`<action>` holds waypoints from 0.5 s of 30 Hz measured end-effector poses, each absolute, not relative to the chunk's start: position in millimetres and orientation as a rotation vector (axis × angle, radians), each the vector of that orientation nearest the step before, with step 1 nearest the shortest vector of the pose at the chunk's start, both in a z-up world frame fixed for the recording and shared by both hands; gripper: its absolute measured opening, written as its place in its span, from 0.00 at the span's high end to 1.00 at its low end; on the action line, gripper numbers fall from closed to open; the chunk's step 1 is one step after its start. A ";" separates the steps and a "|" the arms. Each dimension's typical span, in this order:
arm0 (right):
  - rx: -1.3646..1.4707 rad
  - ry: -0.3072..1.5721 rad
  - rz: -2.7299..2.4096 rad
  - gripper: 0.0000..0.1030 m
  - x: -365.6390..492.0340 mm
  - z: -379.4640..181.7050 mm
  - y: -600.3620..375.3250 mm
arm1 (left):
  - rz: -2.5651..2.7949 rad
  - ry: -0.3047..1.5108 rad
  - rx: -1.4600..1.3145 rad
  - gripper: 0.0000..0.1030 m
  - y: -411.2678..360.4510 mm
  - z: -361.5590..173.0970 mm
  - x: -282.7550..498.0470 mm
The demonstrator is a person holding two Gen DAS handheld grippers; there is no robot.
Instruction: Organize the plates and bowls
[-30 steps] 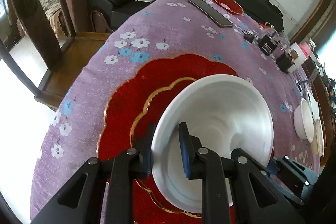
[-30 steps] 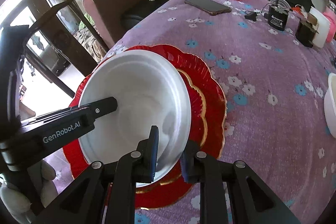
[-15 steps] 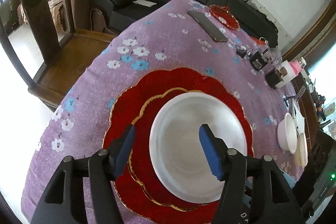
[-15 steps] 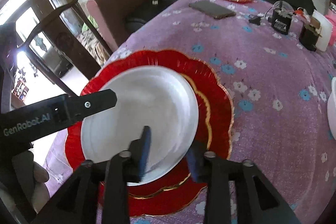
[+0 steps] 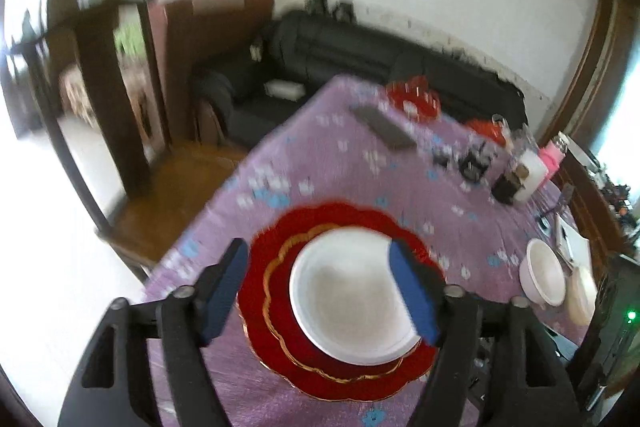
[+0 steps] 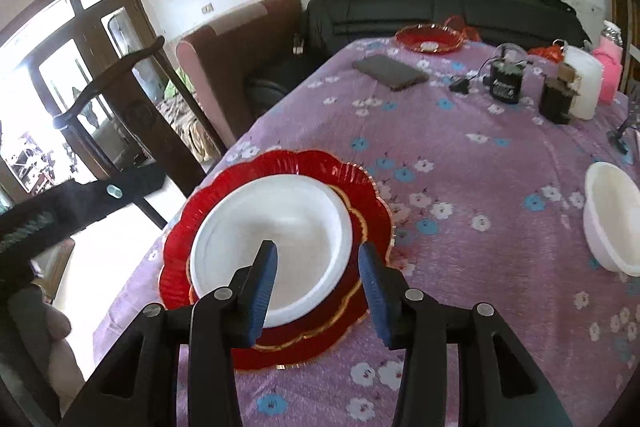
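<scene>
while both jaws gape empty | white bowl (image 6: 276,227) lies beyond, on red plates (image 6: 360,183)

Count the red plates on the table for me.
3: a large red plate and a smaller one stacked under the white bowl, plus one at the far edge. Others may be hidden.

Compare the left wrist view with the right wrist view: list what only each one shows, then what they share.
Only the left wrist view shows the open left gripper from behind and a flat cream plate beside the small white bowl.

Only the right wrist view shows the open right gripper from behind and the left gripper's black body from the side.

Both show the wide white bowl resting on stacked scalloped red plates, the dark phone, and the purple floral tablecloth.
</scene>
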State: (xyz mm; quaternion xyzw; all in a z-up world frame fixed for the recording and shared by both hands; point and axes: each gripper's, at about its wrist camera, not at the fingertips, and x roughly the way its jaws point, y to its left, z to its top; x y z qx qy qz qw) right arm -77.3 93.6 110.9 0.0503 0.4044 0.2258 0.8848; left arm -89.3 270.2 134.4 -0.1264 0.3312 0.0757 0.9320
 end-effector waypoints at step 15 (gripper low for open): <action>0.118 0.616 0.221 0.16 -131.2 142.7 -23.1 | 0.095 0.318 0.023 0.00 157.1 212.1 -172.0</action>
